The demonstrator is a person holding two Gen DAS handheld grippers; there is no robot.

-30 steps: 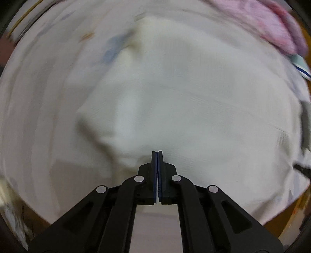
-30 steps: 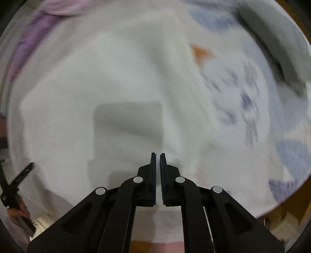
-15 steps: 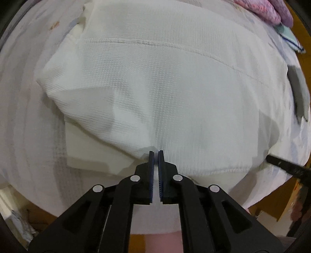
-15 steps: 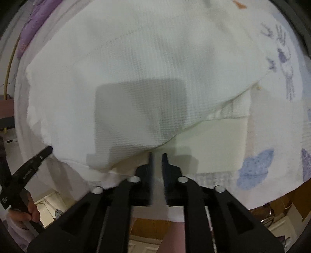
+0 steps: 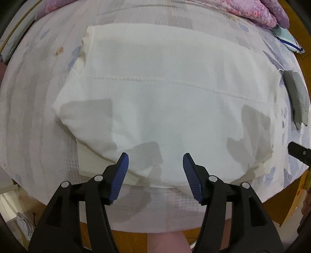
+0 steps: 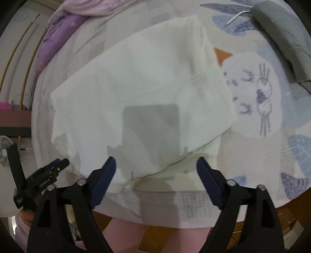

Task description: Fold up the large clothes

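A white waffle-knit garment lies folded in layers on the bed; it also shows in the right wrist view. My left gripper is open and empty, hovering just above the garment's near edge. My right gripper is open and empty over the near edge on the other side. The left gripper's body shows at the left of the right wrist view, and the right gripper's tip at the right edge of the left wrist view.
The bed sheet has a cartoon print. A pink-purple blanket lies at the far side. A grey folded cloth lies on the right, seen also in the right wrist view. The bed's near edge drops to a wooden frame.
Both grippers have let go of the garment and opened wide. The folded layer now lies flat, and both grippers have drawn back toward the bed's near edge.
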